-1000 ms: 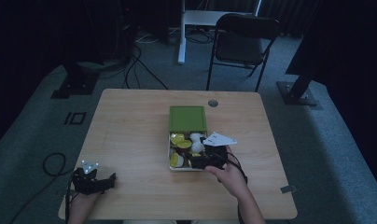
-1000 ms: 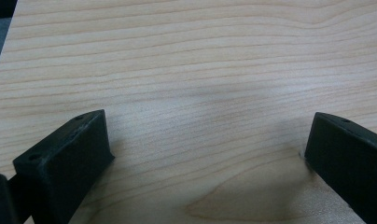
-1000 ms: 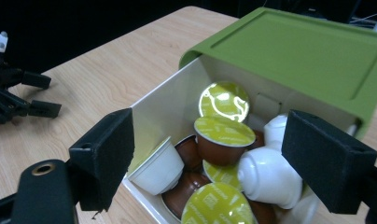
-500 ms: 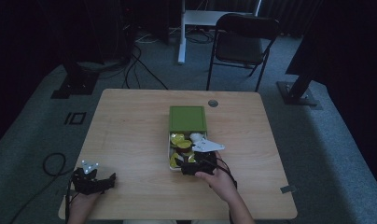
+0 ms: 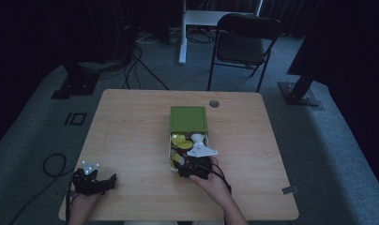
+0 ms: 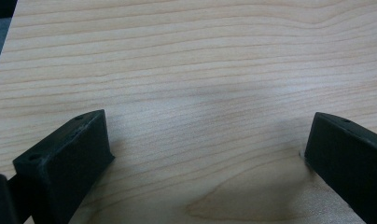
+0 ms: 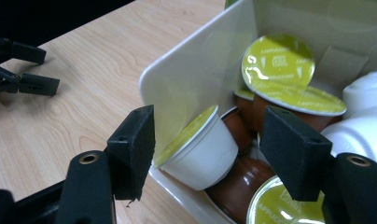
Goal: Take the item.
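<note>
A white box [image 5: 170,151] with its green lid [image 5: 188,119] folded back sits mid-table and holds several coffee capsules. In the right gripper view a white capsule with a green foil top [image 7: 200,148] lies on its side against the box wall [image 7: 196,70]. My right gripper [image 7: 207,135] straddles it and its jaws have just been closing. The left jaw is at the box's corner edge, and a gap remains between the right jaw and the capsule. From above, my right gripper [image 5: 193,168] is at the box's near end. My left gripper [image 5: 93,182] rests open on bare wood [image 6: 205,70].
Brown capsules with green foil tops [image 7: 280,70] and a white rounded object [image 7: 364,112] crowd the box behind the white capsule. A small round disc [image 5: 214,103] lies near the table's far edge. A folding chair [image 5: 244,42] stands beyond the table.
My right gripper has moved left and down to the near end of the box. The left gripper has stayed where it was.
</note>
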Tool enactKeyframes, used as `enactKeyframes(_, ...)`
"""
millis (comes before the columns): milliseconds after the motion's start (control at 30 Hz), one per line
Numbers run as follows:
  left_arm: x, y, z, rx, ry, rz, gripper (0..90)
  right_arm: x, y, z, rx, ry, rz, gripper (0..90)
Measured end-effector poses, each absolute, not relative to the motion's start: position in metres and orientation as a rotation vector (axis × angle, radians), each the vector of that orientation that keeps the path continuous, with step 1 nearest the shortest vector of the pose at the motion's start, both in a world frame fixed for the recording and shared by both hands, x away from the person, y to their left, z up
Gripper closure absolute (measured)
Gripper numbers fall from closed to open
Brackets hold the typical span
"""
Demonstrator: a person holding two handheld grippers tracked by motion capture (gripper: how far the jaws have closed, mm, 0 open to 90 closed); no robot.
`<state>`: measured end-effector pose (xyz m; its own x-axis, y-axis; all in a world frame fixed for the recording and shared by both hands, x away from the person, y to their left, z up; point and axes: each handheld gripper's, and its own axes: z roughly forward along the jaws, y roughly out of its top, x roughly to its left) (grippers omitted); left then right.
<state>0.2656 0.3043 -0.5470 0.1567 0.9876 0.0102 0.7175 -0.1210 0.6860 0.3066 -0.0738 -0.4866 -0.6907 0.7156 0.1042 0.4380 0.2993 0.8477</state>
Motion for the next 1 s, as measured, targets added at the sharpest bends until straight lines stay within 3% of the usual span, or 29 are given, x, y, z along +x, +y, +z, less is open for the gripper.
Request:
enactKeyframes(167, 0.266, 0.304, -0.547, 1.9, 1.616, 0.653, 0.3, 0.305, -0.072, -0.491, 1.072, 2.27, 1.321, 41.8)
enactKeyframes(600, 0.266, 0.304, -0.547, 1.9, 1.616, 0.653, 0.3, 0.307, -0.064, -0.503, 1.127, 2.296, 1.288, 46.4)
enactKeyframes(1000, 0.266, 0.304, -0.547, 1.9, 1.616, 0.653, 0.3, 0.313, -0.065, -0.502, 1.108, 2.273, 1.25, 56.6)
